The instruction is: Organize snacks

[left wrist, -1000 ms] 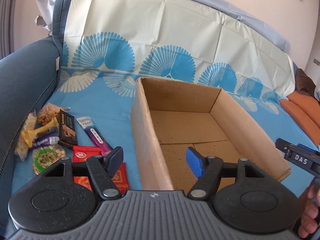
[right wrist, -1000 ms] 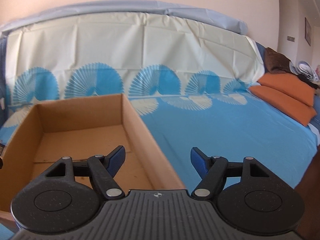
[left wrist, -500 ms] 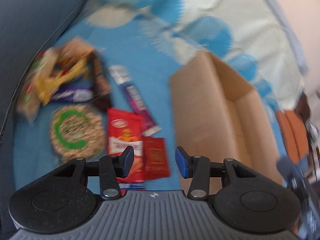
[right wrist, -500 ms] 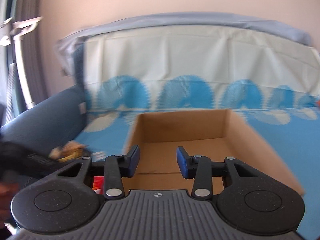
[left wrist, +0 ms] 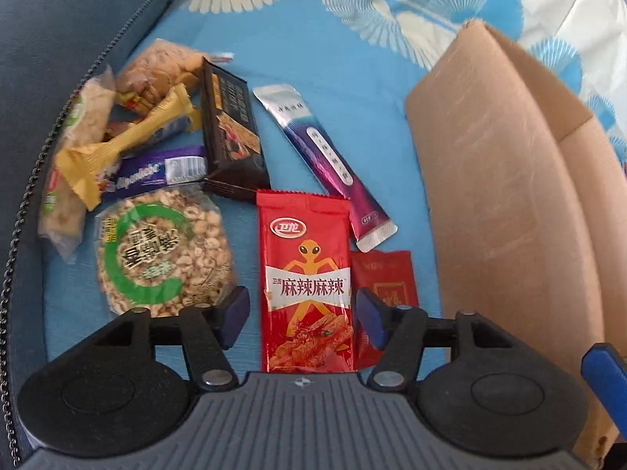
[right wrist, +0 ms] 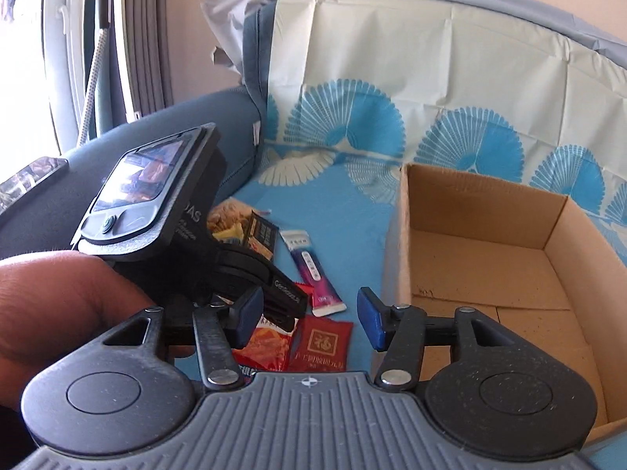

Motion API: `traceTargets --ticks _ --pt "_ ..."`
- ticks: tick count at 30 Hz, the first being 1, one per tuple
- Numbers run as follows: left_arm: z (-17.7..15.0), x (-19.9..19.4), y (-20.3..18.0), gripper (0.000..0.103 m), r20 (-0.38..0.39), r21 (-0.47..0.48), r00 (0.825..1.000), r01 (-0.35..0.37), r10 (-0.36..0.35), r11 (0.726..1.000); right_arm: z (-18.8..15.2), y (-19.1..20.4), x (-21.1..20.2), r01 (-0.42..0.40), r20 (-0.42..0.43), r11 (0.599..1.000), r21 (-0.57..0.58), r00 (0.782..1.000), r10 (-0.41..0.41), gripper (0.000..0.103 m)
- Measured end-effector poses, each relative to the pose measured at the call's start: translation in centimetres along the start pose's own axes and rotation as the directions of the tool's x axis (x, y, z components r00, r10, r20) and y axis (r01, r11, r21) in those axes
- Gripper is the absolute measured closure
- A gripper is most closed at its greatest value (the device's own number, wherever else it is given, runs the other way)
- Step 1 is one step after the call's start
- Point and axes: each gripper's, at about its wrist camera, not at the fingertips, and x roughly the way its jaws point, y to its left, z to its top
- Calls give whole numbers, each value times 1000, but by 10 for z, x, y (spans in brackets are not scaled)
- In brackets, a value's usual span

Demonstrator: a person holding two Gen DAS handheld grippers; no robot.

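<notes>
We look down along our left gripper (left wrist: 299, 315) at snacks scattered on a blue patterned cover (left wrist: 313, 51). Its jaws have just been opening again and now stand apart with a long red spicy-strip packet (left wrist: 307, 274) lying flat on the cover between the blue fingertips (left wrist: 235, 313); the pads do not press on it, so nothing is held. A smaller red sachet (left wrist: 386, 274) lies just right of that packet, partly under the right finger. A purple and silver stick pack (left wrist: 325, 160) lies slanted above them. To the left sits a round puffed-grain cake with a green ring label (left wrist: 156, 254), and behind it a dark snack box (left wrist: 231, 133), a purple wrapper (left wrist: 156, 174), a yellow wrapped bar (left wrist: 125, 145) and clear bags (left wrist: 160, 66) piled against the grey-blue sofa arm (left wrist: 58, 39). An open cardboard box (left wrist: 509, 196) stands to the right of the snacks. In the right wrist view, our right gripper (right wrist: 307, 319) hangs above the near end of the same snacks, beside the box (right wrist: 486, 250), whose visible inside holds nothing; its jaws have also just been opening and grip nothing. A hand (right wrist: 58, 305) holding the left device fills the left of that view.
</notes>
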Motion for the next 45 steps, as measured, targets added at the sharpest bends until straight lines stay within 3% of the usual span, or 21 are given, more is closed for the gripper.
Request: traceTargets --ticks 6,11,14,21,23,27,30,32,34,36,41,42,43,45 --pt "4 10 -9 32 22 90 999 -30 28 996 -1 2 10 32 -40 999 -5 999 -33 42" --pt "1 10 -11 52 61 174 994 -100 91 980 -6 10 16 45 -73 998 -33 996 -47 37" --pt "-1 5 2 56 62 151 992 -116 107 982 -6 17 18 48 -72 998 -52 996 -51 35" --pt "-7 -17 36 63 41 103 997 -65 61 993 -7 27 31 44 -106 998 -47 993 -49 35" --pt "-9 -20 42 76 35 106 998 -52 49 993 -8 31 41 54 -124 998 -39 991 -59 36" --pt "-11 -25 52 85 15 91 1000 -27 26 995 -13 32 66 93 -168 995 -25 981 -95 37" --pt "-12 -26 59 85 -1 63 1000 0 0 998 -22 30 82 112 -179 993 -26 977 -115 37" --pt "-12 -27 61 84 -12 55 1000 18 -17 998 -27 28 95 140 -233 990 -12 962 -139 41" --pt "-13 -29 63 70 -10 48 999 36 -35 998 -29 30 100 135 -212 991 -10 968 -134 42" --pt "-13 -30 64 61 3 34 998 55 -56 998 -34 34 109 177 -200 982 -72 962 -188 42" --pt "-13 -30 64 60 0 24 999 49 -49 999 -43 29 122 203 -187 976 -74 959 -214 47" --pt "-12 -30 64 60 0 24 999 48 -48 999 -43 30 122 209 -177 975 -75 959 -220 51" --pt "-12 -30 64 60 -2 25 999 44 -44 999 -44 29 122 212 -167 974 -80 960 -223 69" --pt "-13 -32 63 60 3 27 999 43 -43 999 -47 26 121 200 -140 977 -79 968 -210 79"
